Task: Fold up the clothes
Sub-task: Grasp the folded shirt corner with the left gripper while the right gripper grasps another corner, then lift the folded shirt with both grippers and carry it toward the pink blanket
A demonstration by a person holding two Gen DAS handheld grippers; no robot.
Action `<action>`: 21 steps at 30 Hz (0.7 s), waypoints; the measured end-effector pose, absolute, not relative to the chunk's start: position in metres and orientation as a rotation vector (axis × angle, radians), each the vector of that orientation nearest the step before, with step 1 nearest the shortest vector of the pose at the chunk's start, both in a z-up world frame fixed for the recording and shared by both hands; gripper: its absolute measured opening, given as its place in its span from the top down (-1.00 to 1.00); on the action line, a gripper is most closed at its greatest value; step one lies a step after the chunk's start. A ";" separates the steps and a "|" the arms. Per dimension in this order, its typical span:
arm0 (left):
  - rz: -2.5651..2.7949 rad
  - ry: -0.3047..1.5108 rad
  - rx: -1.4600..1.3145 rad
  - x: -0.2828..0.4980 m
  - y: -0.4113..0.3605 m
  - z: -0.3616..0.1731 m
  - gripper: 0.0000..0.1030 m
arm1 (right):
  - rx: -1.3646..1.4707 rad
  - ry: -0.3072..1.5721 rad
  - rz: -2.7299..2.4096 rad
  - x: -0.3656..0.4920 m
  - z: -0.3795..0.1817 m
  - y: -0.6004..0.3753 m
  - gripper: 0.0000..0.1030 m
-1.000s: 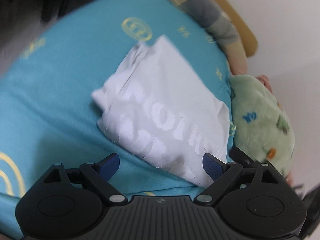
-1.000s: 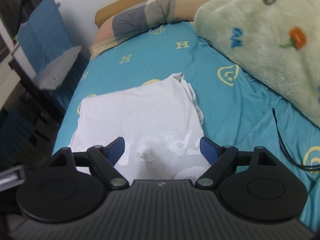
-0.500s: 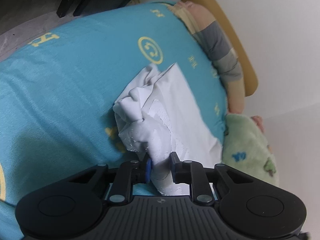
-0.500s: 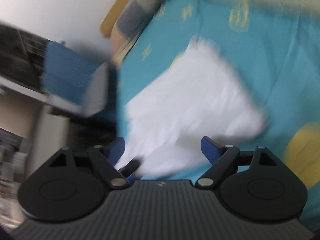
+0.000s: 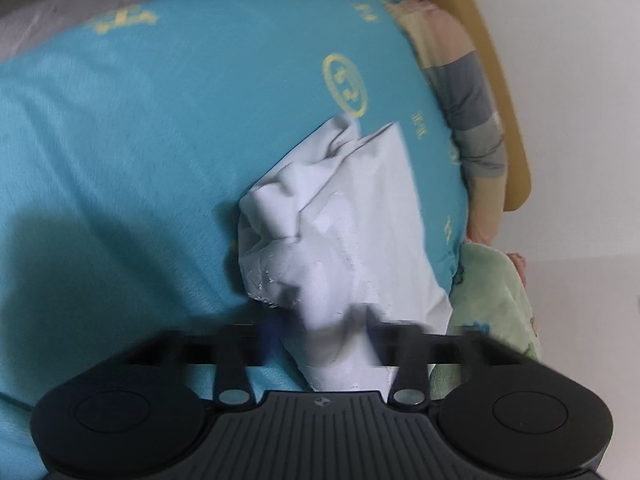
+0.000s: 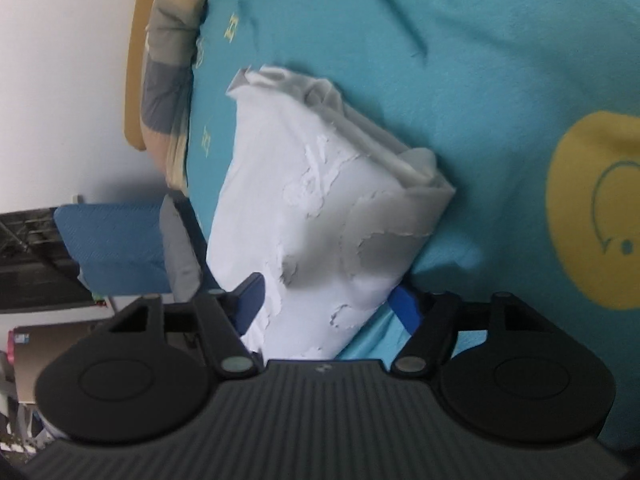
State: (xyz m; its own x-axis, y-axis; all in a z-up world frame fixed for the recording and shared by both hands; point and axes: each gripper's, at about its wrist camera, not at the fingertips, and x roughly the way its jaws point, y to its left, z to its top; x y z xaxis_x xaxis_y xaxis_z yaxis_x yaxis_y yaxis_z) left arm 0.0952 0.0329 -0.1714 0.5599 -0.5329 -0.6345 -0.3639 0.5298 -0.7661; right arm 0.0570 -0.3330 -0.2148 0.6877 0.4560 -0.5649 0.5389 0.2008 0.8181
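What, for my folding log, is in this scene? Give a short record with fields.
garment: white T-shirt, partly folded, bunched along one edge
surface: teal bedsheet
left gripper: fabric between its fingers, grip too blurred to judge
right gripper: open, straddling the T-shirt's near end
nearby: green blanket, striped pillow

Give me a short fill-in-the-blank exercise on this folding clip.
1. The white shirt lies on a ____ bedsheet with yellow prints.
2. The fingers of the right gripper are coloured ____.
3. The folded garment's colour is ____.
4. The blanket beside the shirt is pale ____.

Missing words: teal; blue; white; green
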 end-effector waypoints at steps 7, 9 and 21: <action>-0.138 1.013 -1.103 0.102 0.035 -0.181 0.48 | 1.434 0.873 -0.064 0.061 -0.216 -0.334 -0.36; -0.159 0.995 -1.098 0.102 0.034 -0.174 0.57 | 1.436 0.868 -0.062 0.063 -0.216 -0.334 -0.34; -0.258 0.985 -1.082 0.100 0.015 -0.106 0.66 | 1.165 0.761 -0.038 0.060 -0.135 -0.342 0.63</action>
State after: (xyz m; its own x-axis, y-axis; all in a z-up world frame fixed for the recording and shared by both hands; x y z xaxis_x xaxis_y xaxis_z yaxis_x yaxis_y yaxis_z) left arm 0.0998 0.0146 -0.1058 0.5701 -0.6149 -0.5450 -0.2690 0.4870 -0.8309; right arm 0.0603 -0.3423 -0.1355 0.7538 0.3495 -0.5564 0.4027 0.4234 0.8115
